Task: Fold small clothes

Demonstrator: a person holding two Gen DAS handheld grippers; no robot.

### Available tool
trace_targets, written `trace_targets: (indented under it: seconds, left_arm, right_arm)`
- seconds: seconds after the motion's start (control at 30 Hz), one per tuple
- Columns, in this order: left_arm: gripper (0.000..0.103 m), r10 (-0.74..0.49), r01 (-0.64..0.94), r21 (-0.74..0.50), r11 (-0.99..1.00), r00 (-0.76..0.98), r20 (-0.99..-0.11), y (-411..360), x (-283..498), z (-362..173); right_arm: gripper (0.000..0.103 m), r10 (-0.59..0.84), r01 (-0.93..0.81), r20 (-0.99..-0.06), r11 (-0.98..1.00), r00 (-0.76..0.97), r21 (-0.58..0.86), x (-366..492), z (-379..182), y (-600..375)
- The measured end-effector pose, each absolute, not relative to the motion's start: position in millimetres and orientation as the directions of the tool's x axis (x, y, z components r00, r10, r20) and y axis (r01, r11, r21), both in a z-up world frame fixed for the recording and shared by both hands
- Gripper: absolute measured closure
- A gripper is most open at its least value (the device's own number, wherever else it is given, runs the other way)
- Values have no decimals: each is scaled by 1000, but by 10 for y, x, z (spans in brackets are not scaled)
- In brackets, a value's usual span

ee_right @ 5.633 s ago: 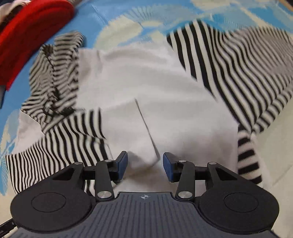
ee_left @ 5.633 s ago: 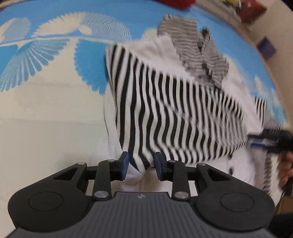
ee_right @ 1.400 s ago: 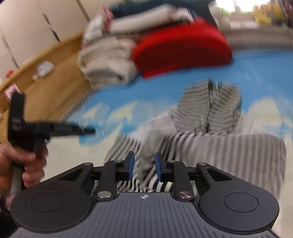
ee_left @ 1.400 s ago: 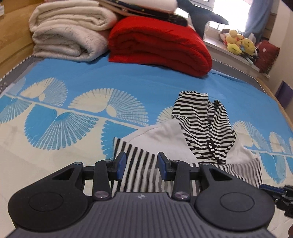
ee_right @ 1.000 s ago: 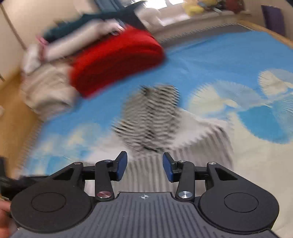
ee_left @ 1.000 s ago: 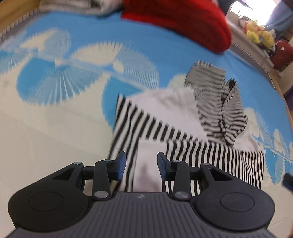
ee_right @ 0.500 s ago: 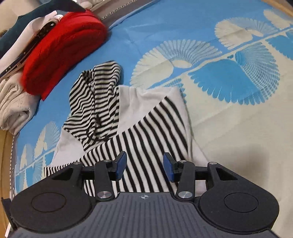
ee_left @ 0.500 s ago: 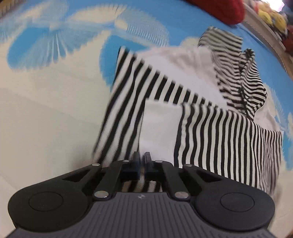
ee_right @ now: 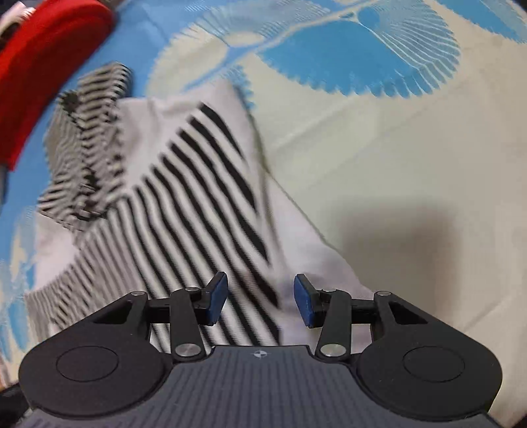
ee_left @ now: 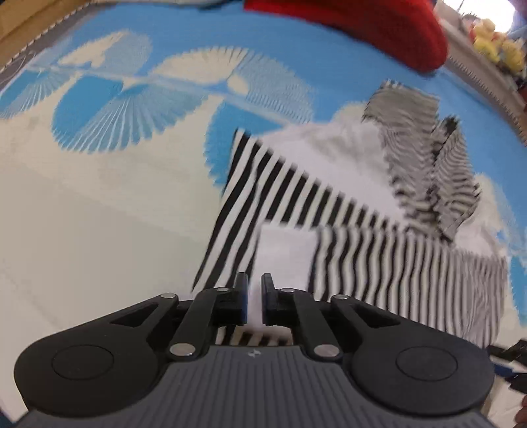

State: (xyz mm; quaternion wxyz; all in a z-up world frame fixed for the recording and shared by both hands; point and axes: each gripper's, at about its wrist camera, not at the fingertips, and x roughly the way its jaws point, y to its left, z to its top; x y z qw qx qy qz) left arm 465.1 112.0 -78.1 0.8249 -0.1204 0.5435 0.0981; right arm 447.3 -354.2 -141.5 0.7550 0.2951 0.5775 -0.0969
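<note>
Softly rumpled striped knit top [ee_left: 346,230] lies on patterned bedspread [ee_left: 98,197].

Both cameras sit low and close over the bed, each looking forward past its own fingers. The left faces the red blanket [ee_left: 362,29] from the garment's near edge; the right looks across the same striped garment [ee_right: 184,197] from its other side.
</note>
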Motion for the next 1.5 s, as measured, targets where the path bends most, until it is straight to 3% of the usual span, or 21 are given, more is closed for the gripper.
trace_targets:
  seconds: [0.23, 0.37, 0.43, 0.57, 0.73, 1.1, 1.5]
  left_arm:
    - [90, -25, -256, -88, 963, 241, -970, 1066, 4711, -1282]
    - [88, -14, -251, -92, 964, 296, -955, 1070, 4715, -1126]
    - [82, -13, -236, -98, 967, 334, -942, 1043, 4721, -1055]
    - [80, -18, -246, -92, 965, 289, -957, 1029, 4732, -1163]
    - [81, -26, -261, -102, 960, 280, -960, 1054, 4735, -1181]
    - [80, 30, -195, -55, 979, 409, -912, 910, 4833, -822]
    - [80, 52, -153, -26, 988, 484, -873, 624, 4944, -640]
  right_arm:
    - [55, 158, 418, -918, 853, 364, 313, 4472, -1284, -3387]
    - [53, 163, 379, -915, 873, 369, 308, 4511, -1243, -3289]
    - [52, 150, 309, -902, 906, 404, 289, 4540, -1139, -3195]
    - [41, 164, 168, -884, 951, 438, 260, 4532, -1037, -3008]
    - [41, 259, 245, -924, 911, 282, 330, 4535, -1415, -3106]
    - [41, 138, 126, -865, 966, 482, 225, 4498, -865, -3088]
    - [40, 45, 69, -834, 993, 551, 99, 4458, -679, -3125]
